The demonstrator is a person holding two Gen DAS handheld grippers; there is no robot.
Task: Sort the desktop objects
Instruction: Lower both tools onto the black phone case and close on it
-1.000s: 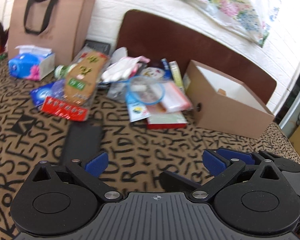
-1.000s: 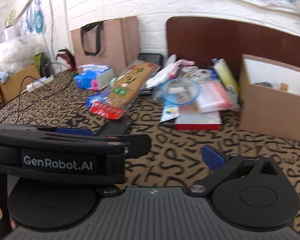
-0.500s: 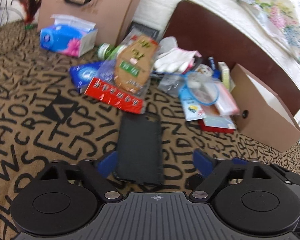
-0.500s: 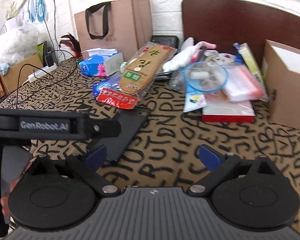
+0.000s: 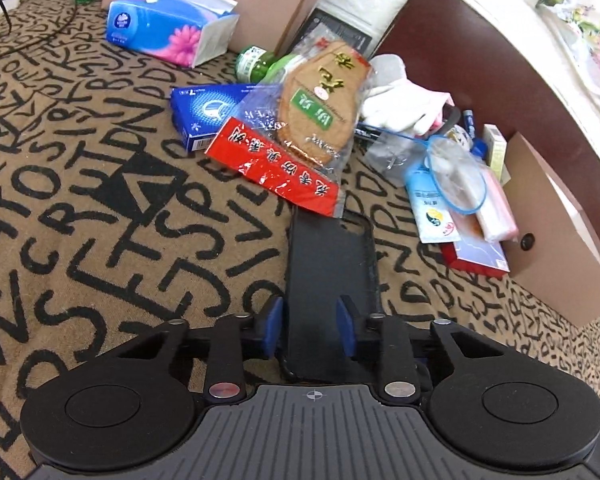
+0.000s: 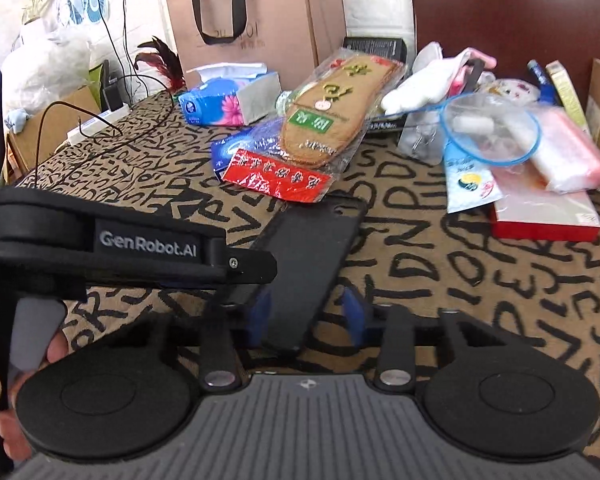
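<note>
Left claw (image 5: 310, 334) grips the black phone case (image 5: 330, 276) at its near end, right claw (image 6: 306, 322) apparently closing alongside; next likely lift toward the cardboard box (image 5: 556, 240), far right.

"genrobot.ai" stands in grey letters on the left gripper's black arm (image 6: 148, 243); the table cloth (image 5: 80, 184) carries scattered black capital letters.
</note>
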